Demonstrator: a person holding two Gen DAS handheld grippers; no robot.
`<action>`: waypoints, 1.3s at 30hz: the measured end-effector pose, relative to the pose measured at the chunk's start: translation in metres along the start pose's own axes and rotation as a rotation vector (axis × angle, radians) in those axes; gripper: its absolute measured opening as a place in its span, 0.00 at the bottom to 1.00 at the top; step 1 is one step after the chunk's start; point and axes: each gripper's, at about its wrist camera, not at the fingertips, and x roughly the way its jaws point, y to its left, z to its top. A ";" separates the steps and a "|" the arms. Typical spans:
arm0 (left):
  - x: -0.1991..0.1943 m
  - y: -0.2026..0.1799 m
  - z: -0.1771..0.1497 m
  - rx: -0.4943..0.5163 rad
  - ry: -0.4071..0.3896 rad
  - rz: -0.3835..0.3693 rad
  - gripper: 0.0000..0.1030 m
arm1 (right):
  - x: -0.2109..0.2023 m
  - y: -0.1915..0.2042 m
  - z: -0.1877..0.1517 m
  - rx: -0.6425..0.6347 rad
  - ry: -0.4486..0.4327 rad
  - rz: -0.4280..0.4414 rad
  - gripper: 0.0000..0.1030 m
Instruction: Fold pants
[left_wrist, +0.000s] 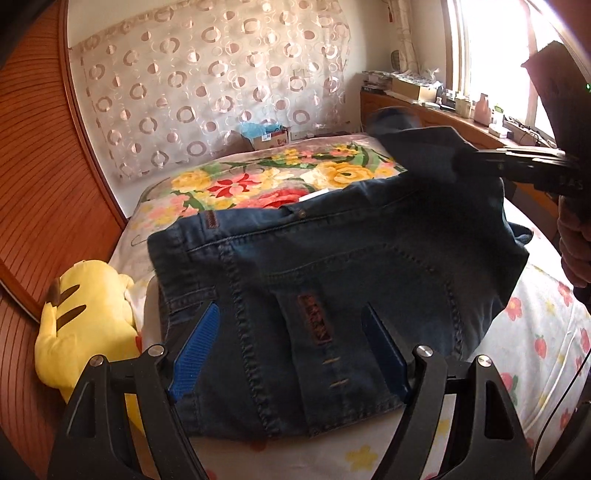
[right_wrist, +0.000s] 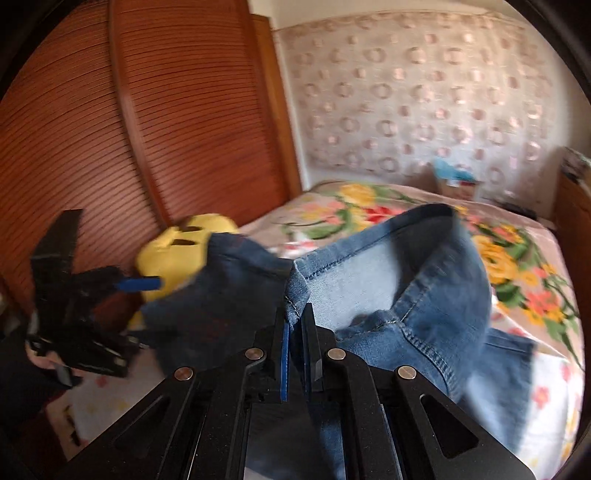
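Pants (left_wrist: 332, 266): one pair of dark blue jeans lies on the bed (left_wrist: 535, 332), the waistband and seat spread flat directly ahead of and partly between the left tongs (left_wrist: 291, 332), the legs running away toward the right tongs (right_wrist: 295, 332). The long axis of the pants thus stretches from the left tongs across to the right ones, and a hem end is lifted off the bed.

The right tongs are clamped tight on a leg hem (right_wrist: 297, 291), the denim pinched between the blue pads, with the paler inside of the leg hanging in a loop just beyond them. The left tongs stand wide apart and grip nothing; their two blue pads straddle the seat of the pants from just above.

The coming move, I judge, turns on carrying the held hem toward the waistband, so the right hand does the travel while the left hand, nearer the waist, could steady that end.

Counted: one pair of pants, two tongs, one yellow plush toy (left_wrist: 85, 317) beside the left tongs, against the wooden slatted door (right_wrist: 110, 129), and one flowered blanket (left_wrist: 280, 181) farther up the bed.
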 end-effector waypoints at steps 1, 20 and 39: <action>-0.001 0.002 -0.001 0.001 0.002 0.005 0.78 | 0.006 0.003 0.001 -0.006 0.011 0.020 0.05; 0.034 -0.030 0.023 -0.042 -0.005 -0.139 0.72 | 0.058 -0.044 0.031 -0.023 0.099 -0.125 0.44; 0.072 -0.094 0.026 0.012 0.107 -0.349 0.29 | 0.116 -0.082 0.035 0.015 0.221 -0.112 0.11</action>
